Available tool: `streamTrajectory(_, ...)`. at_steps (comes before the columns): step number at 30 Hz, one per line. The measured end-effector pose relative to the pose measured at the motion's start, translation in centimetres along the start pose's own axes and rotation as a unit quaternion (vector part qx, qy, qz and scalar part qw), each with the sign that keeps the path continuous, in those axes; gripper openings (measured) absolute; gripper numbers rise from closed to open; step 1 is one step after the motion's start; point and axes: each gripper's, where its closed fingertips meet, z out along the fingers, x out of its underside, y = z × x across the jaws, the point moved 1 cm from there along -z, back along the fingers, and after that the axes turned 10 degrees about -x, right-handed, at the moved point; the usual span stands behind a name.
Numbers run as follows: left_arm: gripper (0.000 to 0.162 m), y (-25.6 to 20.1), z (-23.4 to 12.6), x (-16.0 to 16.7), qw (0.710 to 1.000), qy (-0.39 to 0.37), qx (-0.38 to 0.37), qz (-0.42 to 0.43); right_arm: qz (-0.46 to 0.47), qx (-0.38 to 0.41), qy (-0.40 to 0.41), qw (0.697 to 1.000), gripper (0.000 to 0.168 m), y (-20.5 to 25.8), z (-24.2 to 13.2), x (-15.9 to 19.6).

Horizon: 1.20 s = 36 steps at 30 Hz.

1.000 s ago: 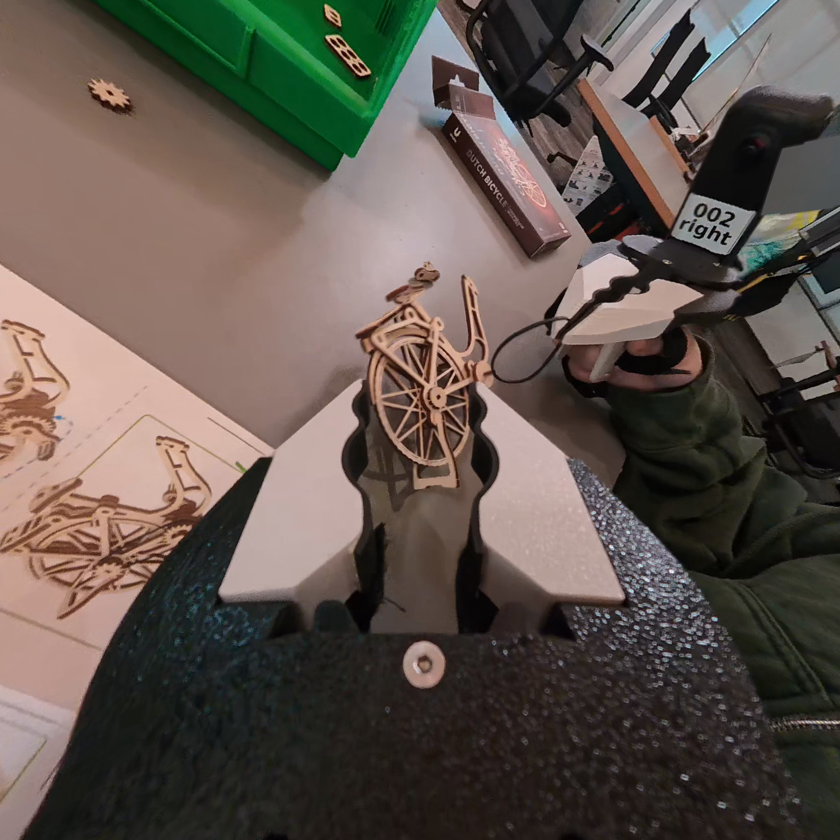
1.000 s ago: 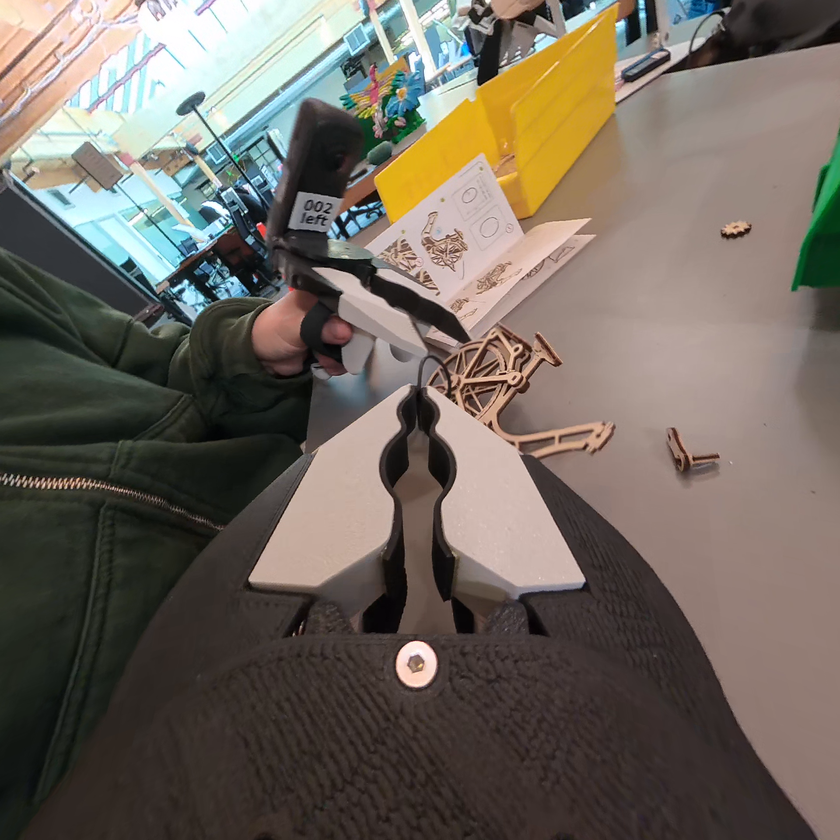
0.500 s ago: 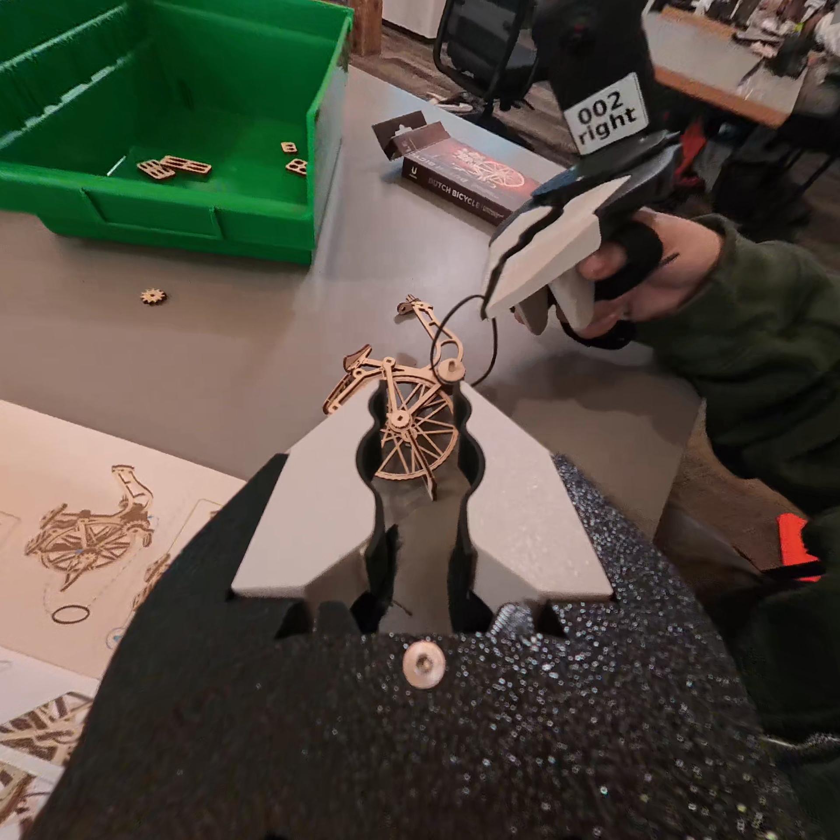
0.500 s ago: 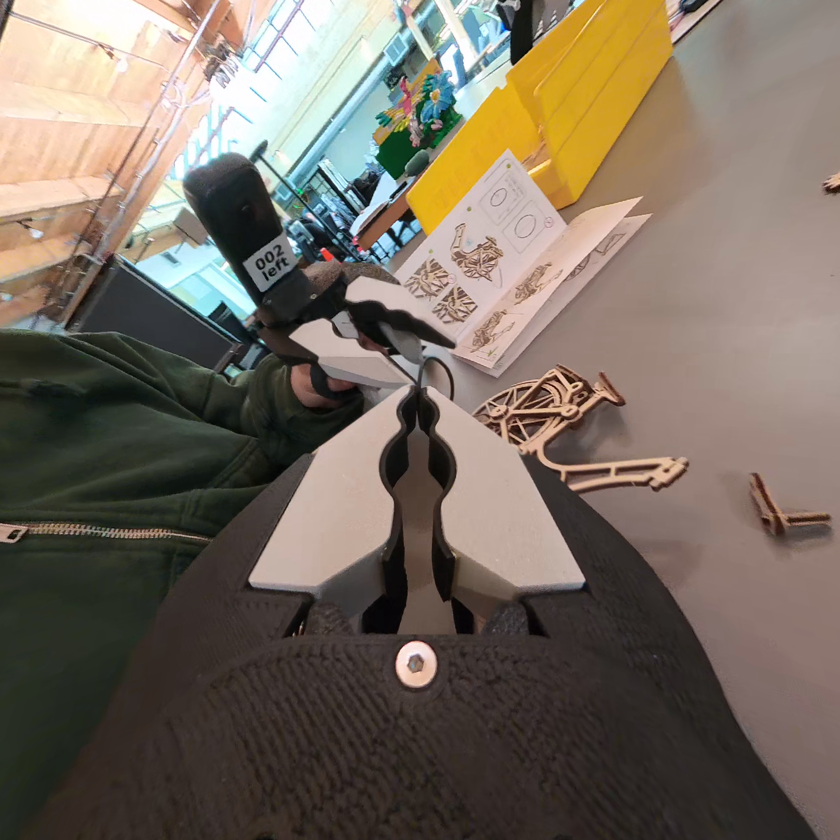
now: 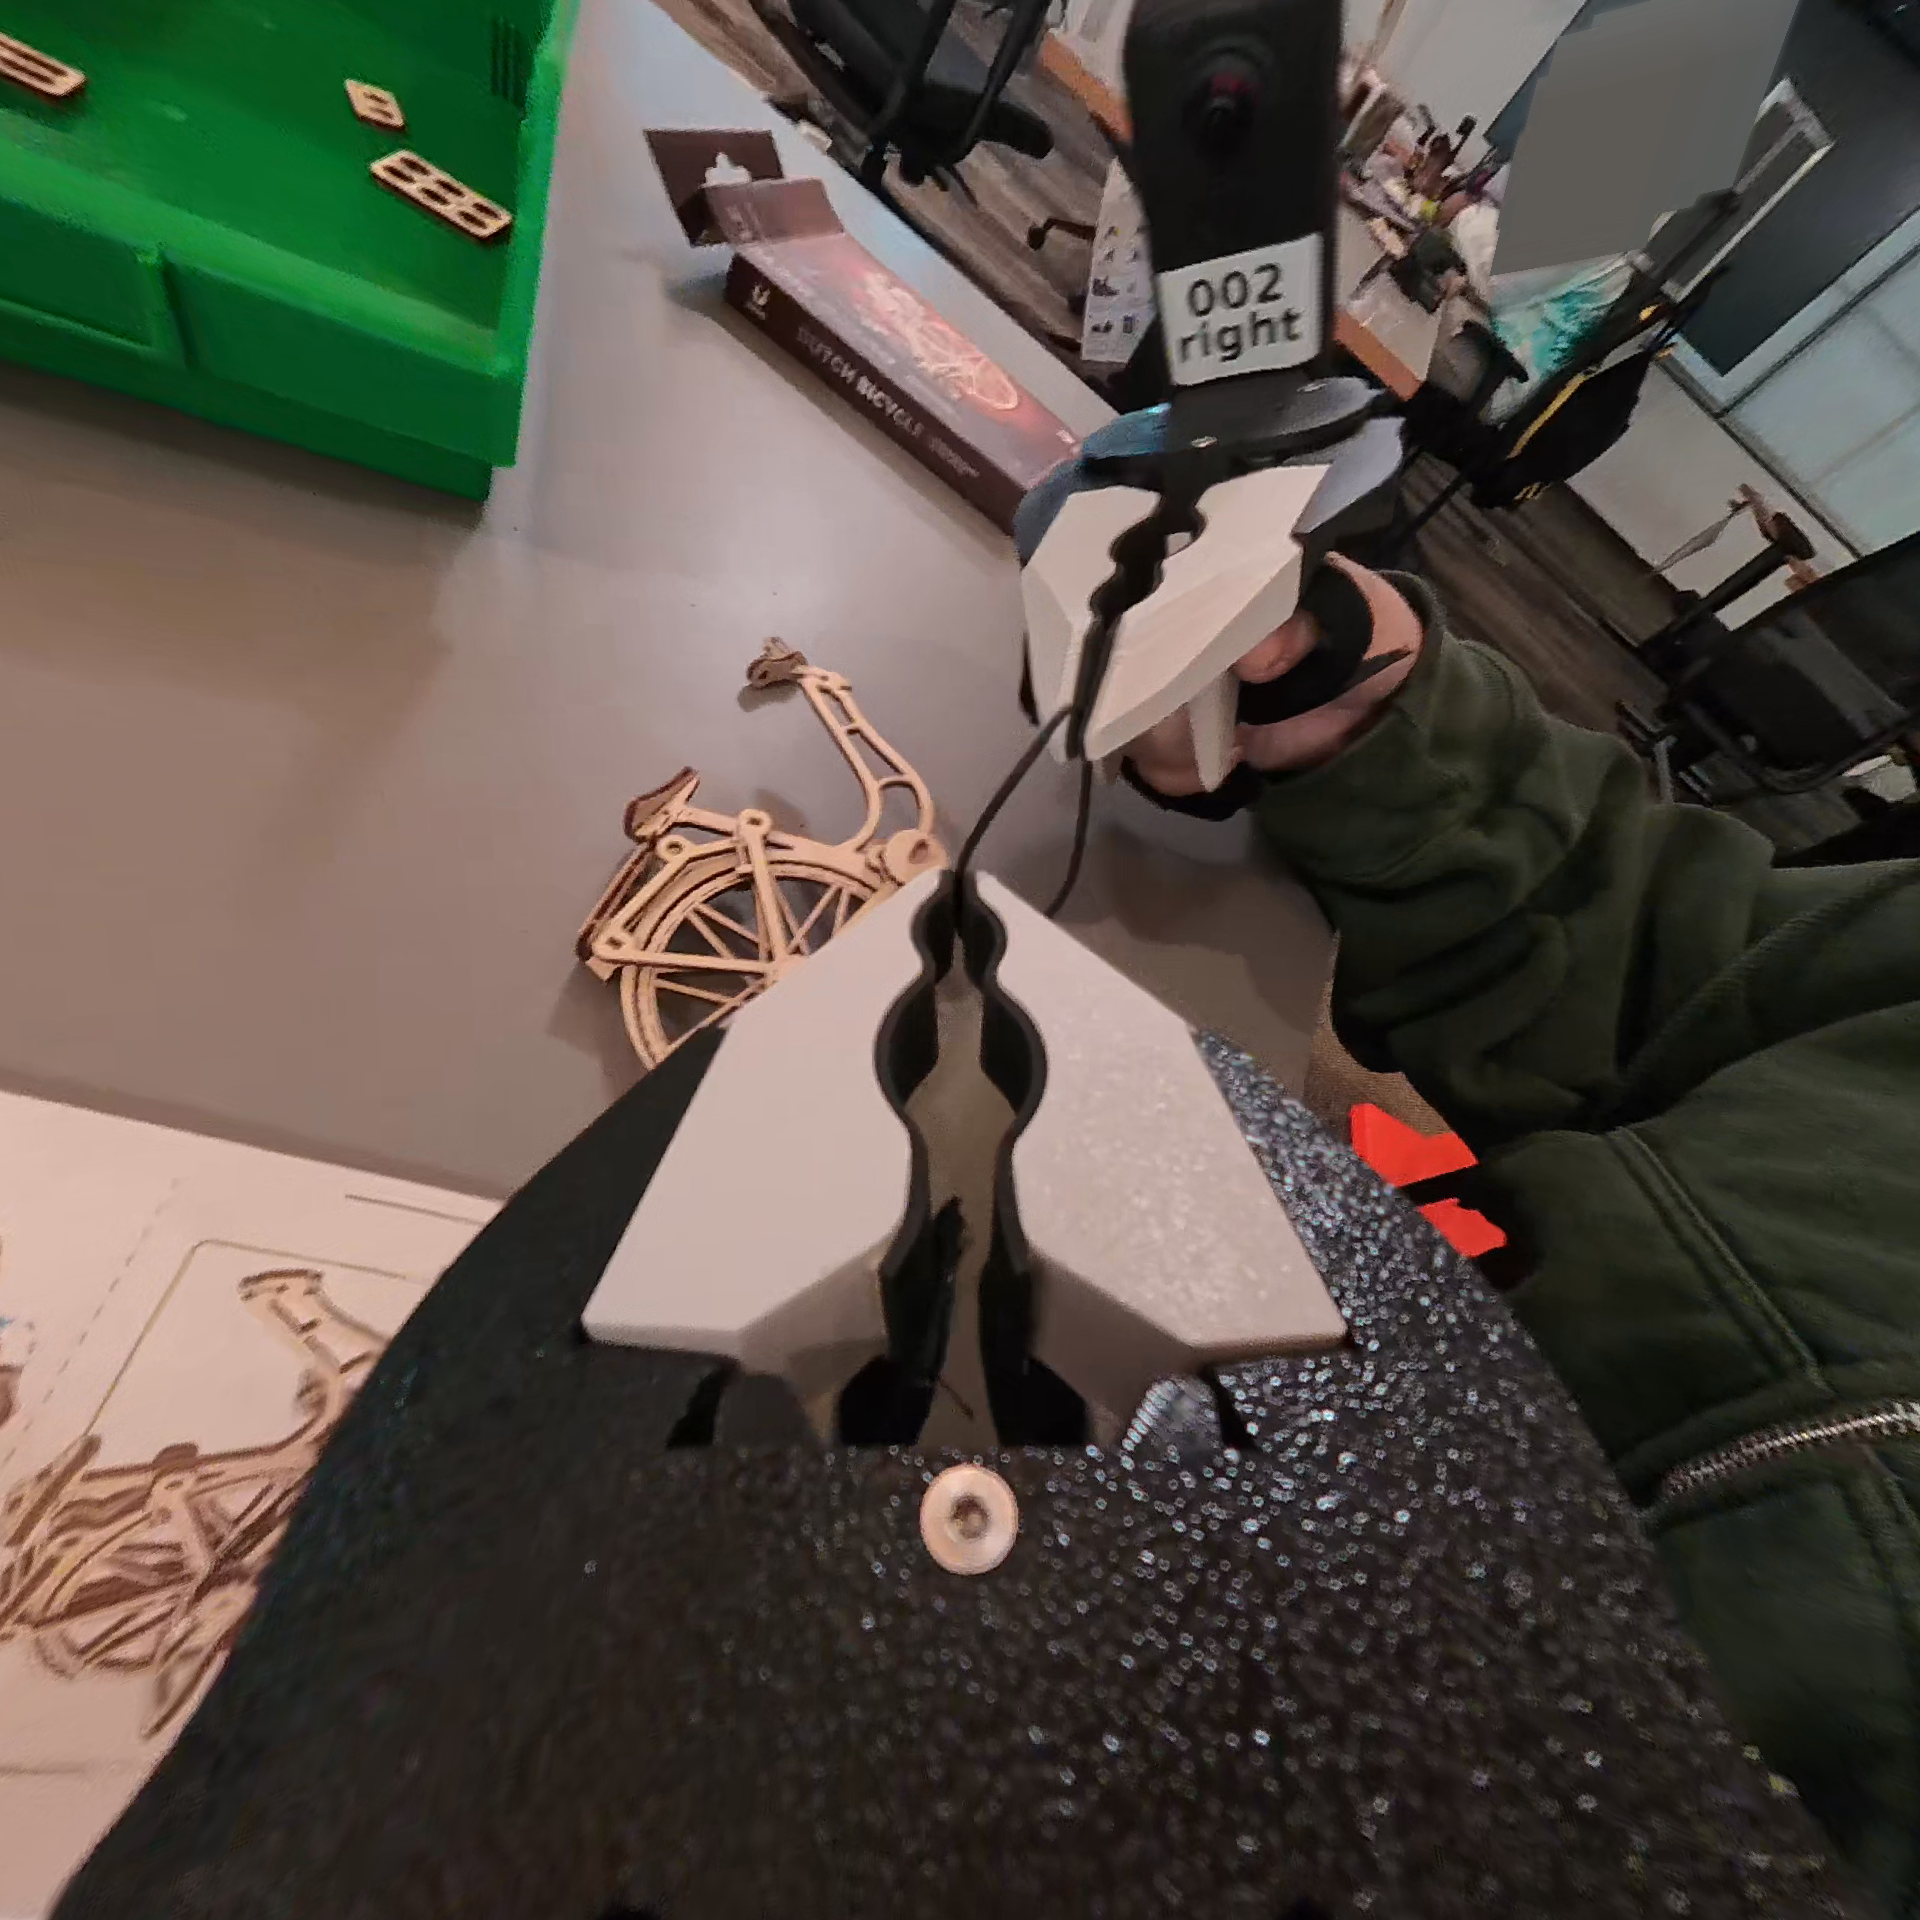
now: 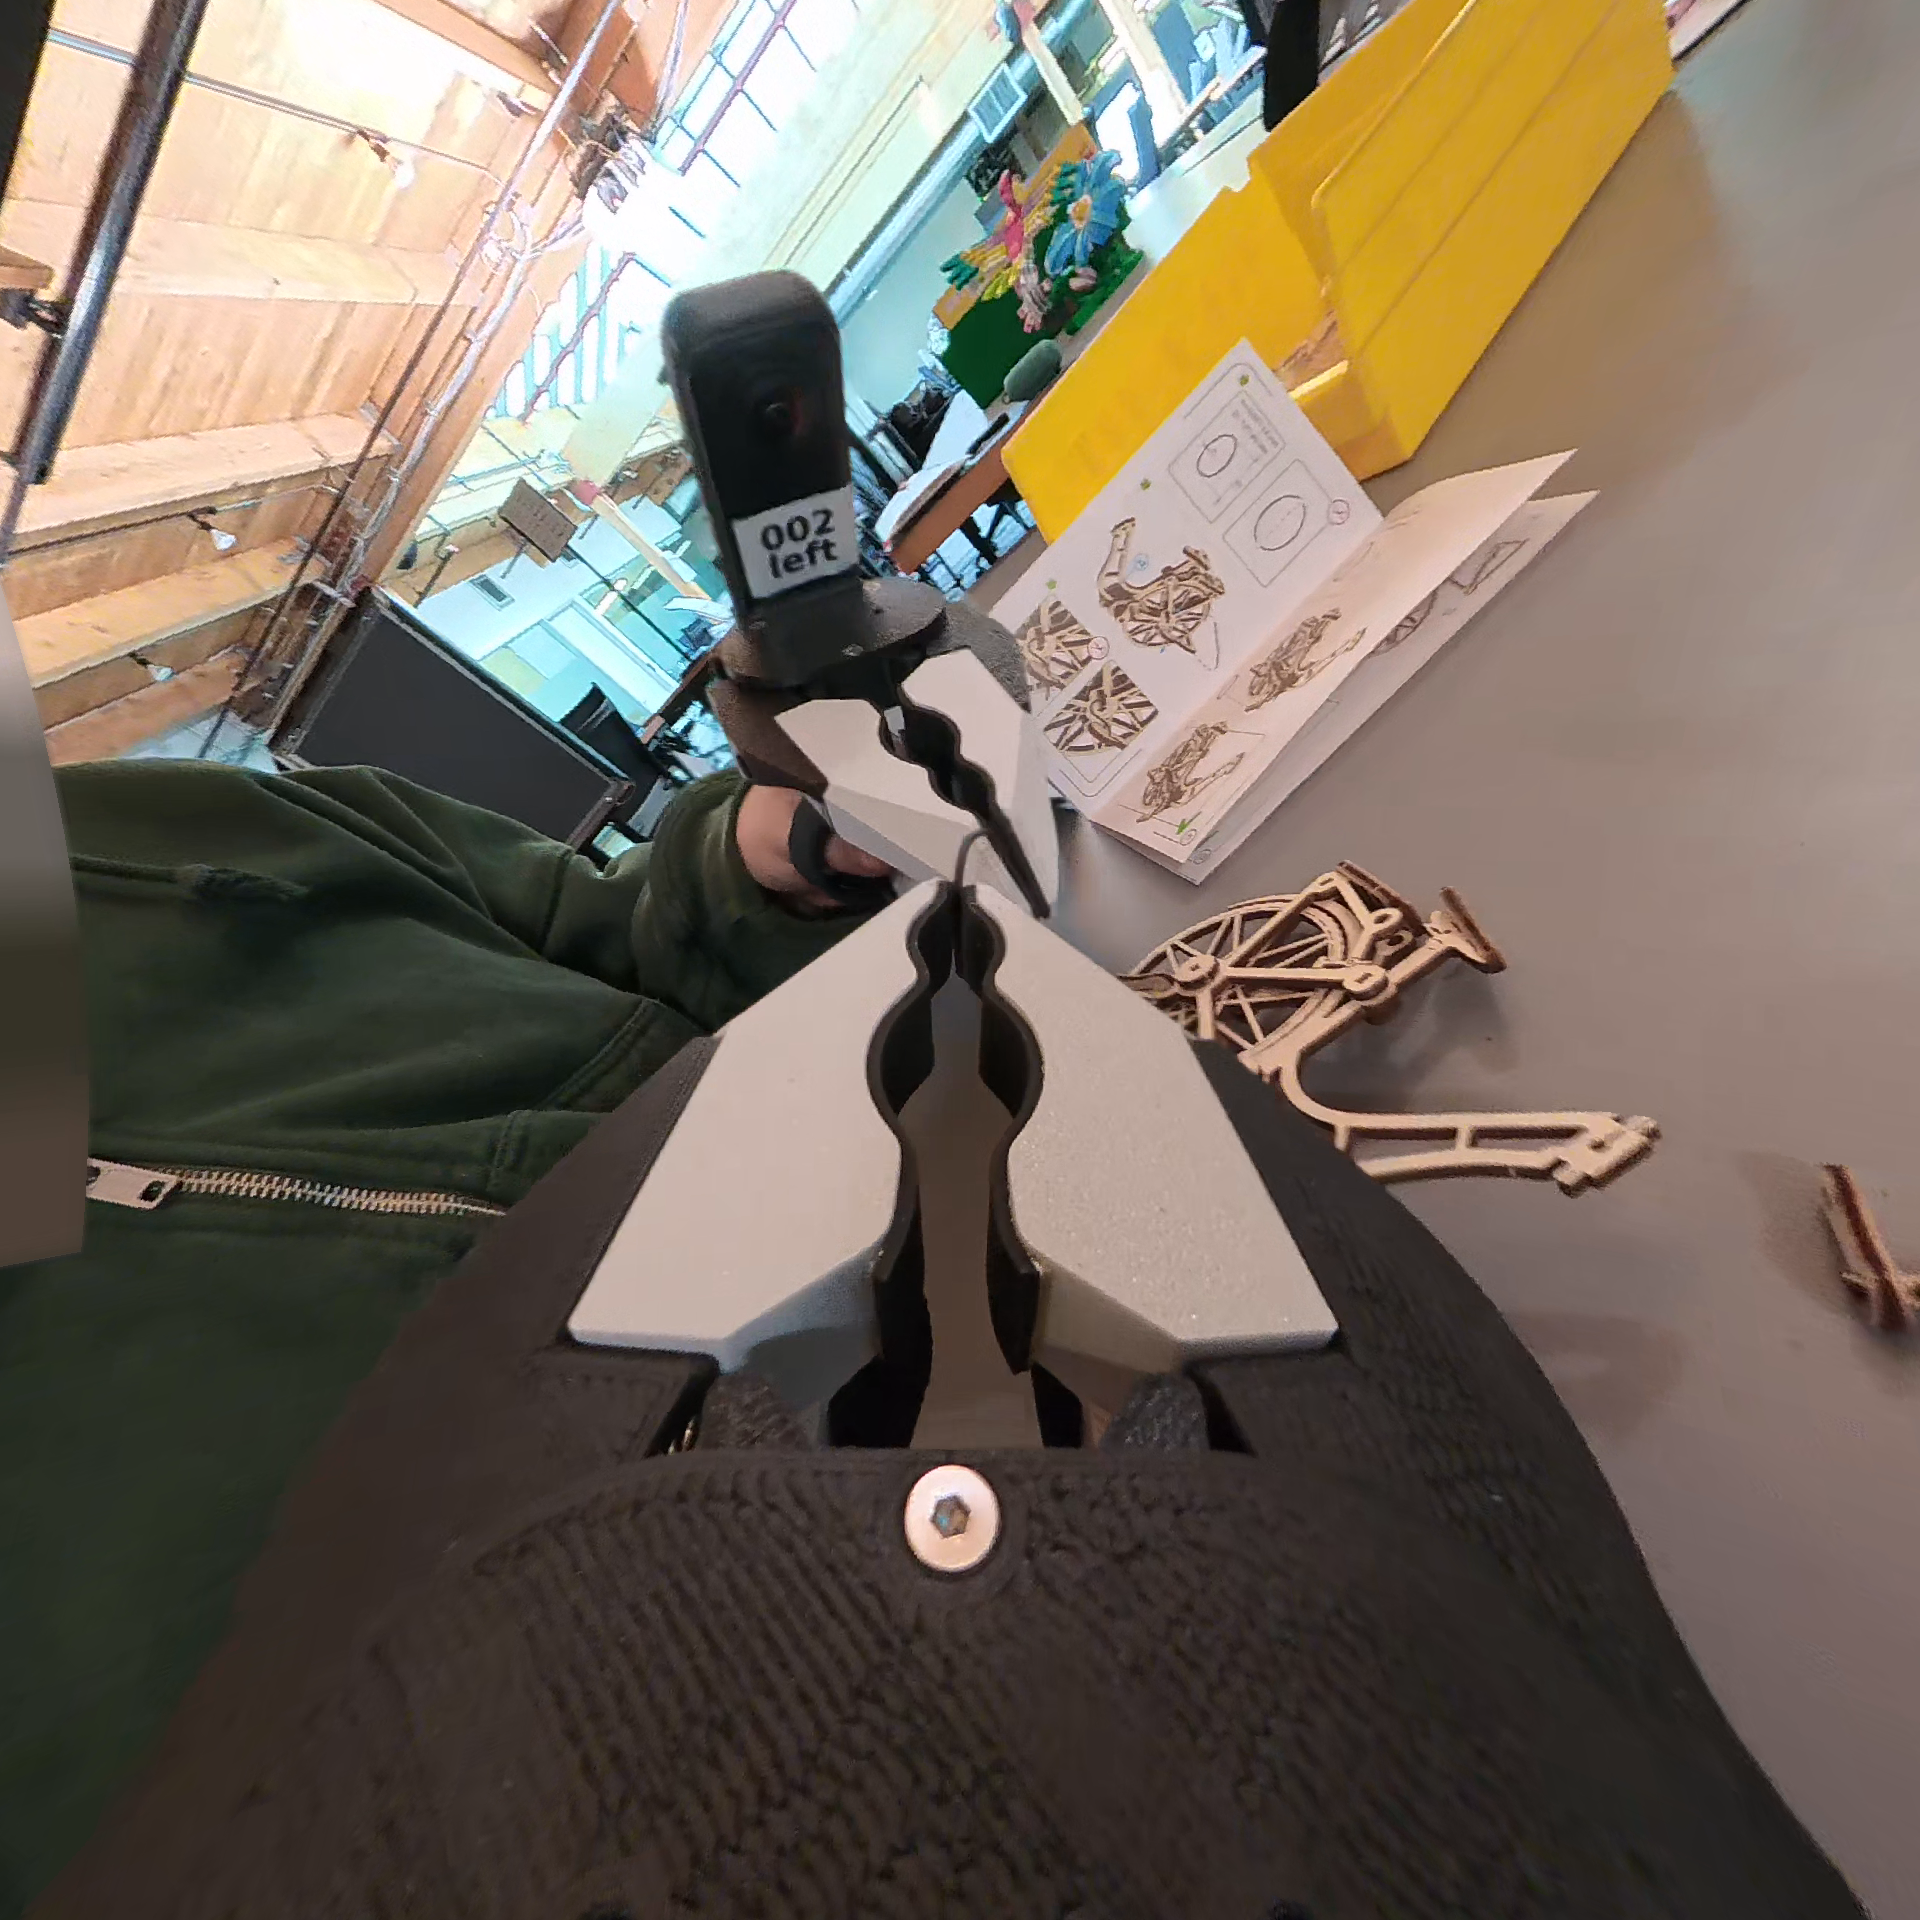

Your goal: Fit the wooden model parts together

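**A:** Where is the wooden model?

**B:** A wooden bicycle model (image 5: 764, 894) lies flat on its side on the grey table (image 5: 312, 727), just beyond the left gripper (image 5: 958, 894). Nothing touches it.

**A:** And the grippers?

**B:** Both are closed on one thin black elastic loop (image 5: 1023, 790) — the left gripper pinches its near end at the fingertips, and the right gripper (image 5: 1081, 743), raised above the table and held by a hand in a green sleeve (image 5: 1507, 883), pinches the far end. From the right wrist view, the right gripper (image 6: 954, 902) has its tips pressed together on the loop (image 6: 961, 857), with the left gripper (image 6: 1023, 888) just beyond.

**A:** Anything else nearby?

**B:** A small loose wooden piece (image 6: 1870, 1257) lies near the bicycle's fork. An open instruction booklet (image 6: 1278, 644) lies beyond, beside a yellow bin (image 6: 1455, 260). A green bin (image 5: 312, 343) holds small wooden parts (image 5: 442, 194) — and a dark product box (image 5: 894, 384) lies past it.
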Motion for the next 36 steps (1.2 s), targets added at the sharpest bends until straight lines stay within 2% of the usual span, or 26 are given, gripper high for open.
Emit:
streamTrajectory(4,0.0,1.1,-0.6,-0.3,0.999,0.028,-0.023,-0.018,-0.015,0.076,0.027,0.997,0.0,-1.5,-1.4,0.4)
streamTrajectory(10,0.0,1.8,-0.1,0.9,0.991,0.123,-0.05,-0.013,-0.032,0.152,0.091,0.984,0.0,-2.5,-2.0,1.7)
streamTrajectory(22,0.0,3.6,1.0,2.8,0.967,0.245,-0.068,-0.033,-0.031,0.15,0.126,0.98,0.0,-1.4,-1.0,3.1)
streamTrajectory(36,0.0,2.9,1.0,2.3,0.963,0.261,-0.059,-0.039,-0.011,0.177,0.096,0.979,0.0,-2.9,-3.5,2.8)
